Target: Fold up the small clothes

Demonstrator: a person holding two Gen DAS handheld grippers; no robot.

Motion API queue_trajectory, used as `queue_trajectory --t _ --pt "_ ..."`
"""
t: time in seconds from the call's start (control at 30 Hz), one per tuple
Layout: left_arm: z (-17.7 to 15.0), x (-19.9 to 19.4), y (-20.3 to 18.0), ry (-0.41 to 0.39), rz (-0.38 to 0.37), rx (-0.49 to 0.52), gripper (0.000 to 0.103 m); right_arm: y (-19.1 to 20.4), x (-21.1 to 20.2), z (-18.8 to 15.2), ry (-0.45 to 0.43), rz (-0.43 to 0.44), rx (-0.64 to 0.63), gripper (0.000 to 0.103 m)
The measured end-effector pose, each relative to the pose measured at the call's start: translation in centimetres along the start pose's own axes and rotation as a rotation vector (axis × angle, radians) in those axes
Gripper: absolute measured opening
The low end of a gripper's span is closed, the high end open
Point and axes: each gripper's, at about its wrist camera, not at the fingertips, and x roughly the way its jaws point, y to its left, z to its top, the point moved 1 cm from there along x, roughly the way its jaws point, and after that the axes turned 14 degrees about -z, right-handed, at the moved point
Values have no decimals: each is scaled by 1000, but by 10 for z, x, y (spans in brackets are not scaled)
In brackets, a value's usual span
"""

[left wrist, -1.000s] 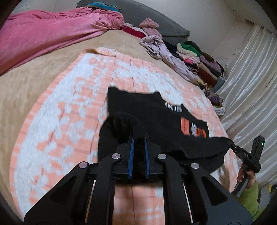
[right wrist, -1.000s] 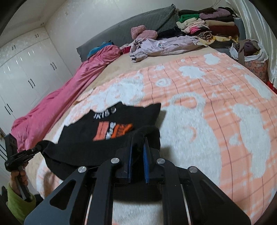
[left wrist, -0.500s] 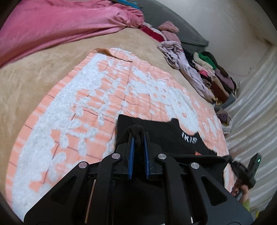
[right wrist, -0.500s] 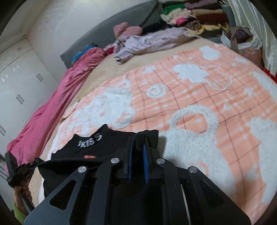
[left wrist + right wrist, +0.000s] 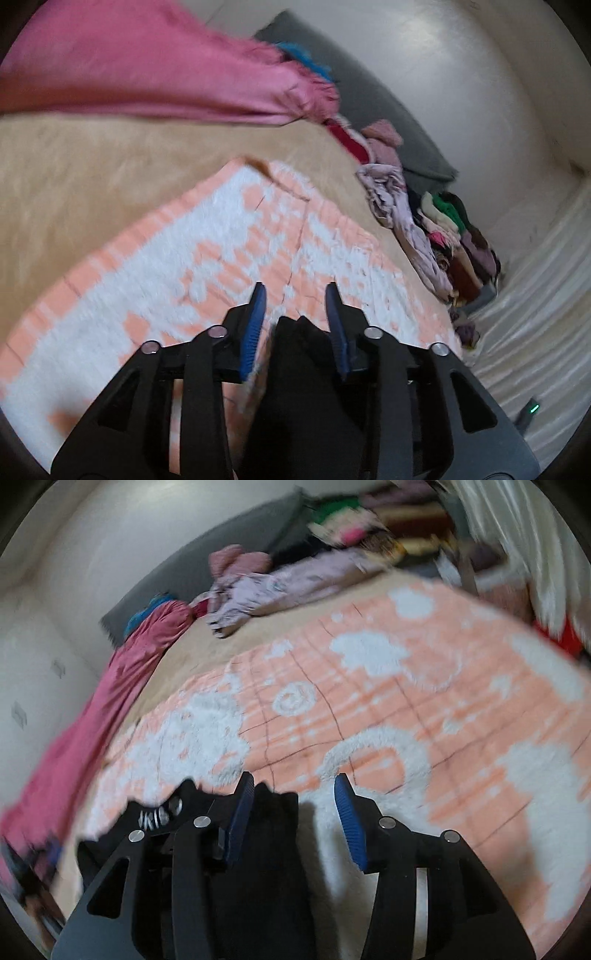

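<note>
A black T-shirt [image 5: 295, 369] with white lettering [image 5: 153, 818] lies folded on the peach-and-white blanket [image 5: 221, 236]. My left gripper [image 5: 295, 295] is opening; a fold of the black cloth lies loose between its blue pads [image 5: 253, 332], which do not press on it. In the right wrist view my right gripper [image 5: 293, 786] is opening too. The shirt's edge [image 5: 275, 819] rests by its left pad and stands clear of the right one. Both views are blurred.
A pink quilt [image 5: 147, 66] lies along the far left of the bed [image 5: 92, 166]. Loose and stacked clothes [image 5: 443, 229] line the headboard side, with a grey pillow [image 5: 388, 110]. White curtains [image 5: 535, 295] hang at the right. The blanket [image 5: 406, 709] spreads wide beyond the shirt.
Both grippers carried the shirt's edge forward over itself, lowered it onto the blanket and opened, letting go of the cloth. The orange print is now covered.
</note>
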Motion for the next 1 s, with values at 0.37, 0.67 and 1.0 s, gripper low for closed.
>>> queue_trajectory --t 0.37,0.67,1.0 --pt "-22 38 -12 263 -12 327 52 69 15 -26 -28 -150 -503 56" --pt "-36 69 -14 334 2 408 52 86 56 -25 31 -208 -525 18" --pt "-20 54 -12 229 -48 332 7 51 38 0 -14 -115 -249 15"
